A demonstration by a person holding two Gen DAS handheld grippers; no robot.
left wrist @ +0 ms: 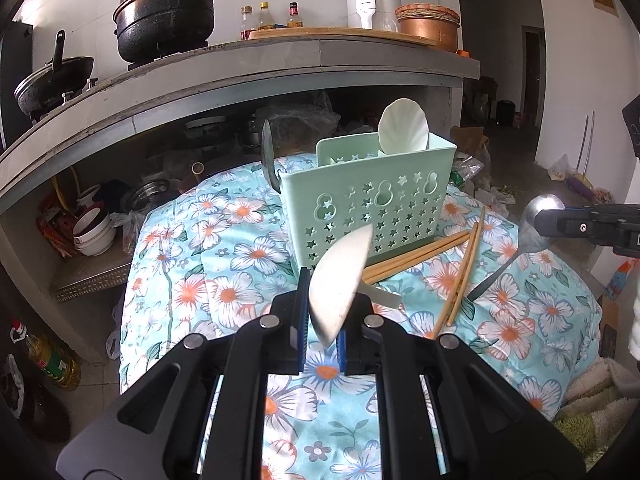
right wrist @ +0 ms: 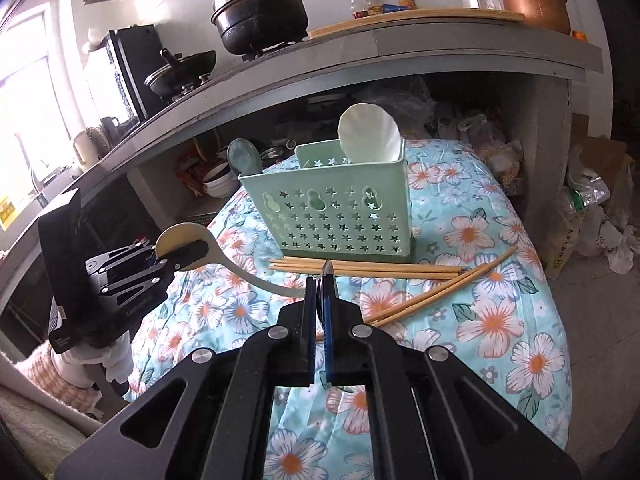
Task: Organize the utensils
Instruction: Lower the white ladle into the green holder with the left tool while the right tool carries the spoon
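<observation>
A mint-green perforated utensil caddy (left wrist: 368, 204) (right wrist: 332, 208) stands on the floral quilt. It holds a white shell-shaped ladle (left wrist: 404, 128) (right wrist: 368, 136) and a grey spoon (left wrist: 270, 156) (right wrist: 242, 156) at its left end. My left gripper (left wrist: 328, 304) (right wrist: 188, 254) is shut on the bowl of a pale spoon (left wrist: 340, 276) (right wrist: 180, 236), in front of the caddy. My right gripper (right wrist: 320, 292) (left wrist: 546, 222) is shut on the bowl of a steel spoon (left wrist: 536, 216) (right wrist: 327, 276), whose handle slopes down toward the quilt. Wooden chopsticks (left wrist: 424, 252) (right wrist: 360, 268) lie loose by the caddy's base.
The quilt (left wrist: 224, 264) (right wrist: 500, 320) covers a rounded mound. Behind it a concrete counter (left wrist: 240, 76) carries a black pot (left wrist: 168, 12), a wok (left wrist: 52, 76), bottles and a copper pot (left wrist: 428, 28). Bowls and clutter sit under the counter. An oil bottle (left wrist: 48, 360) stands on the floor at left.
</observation>
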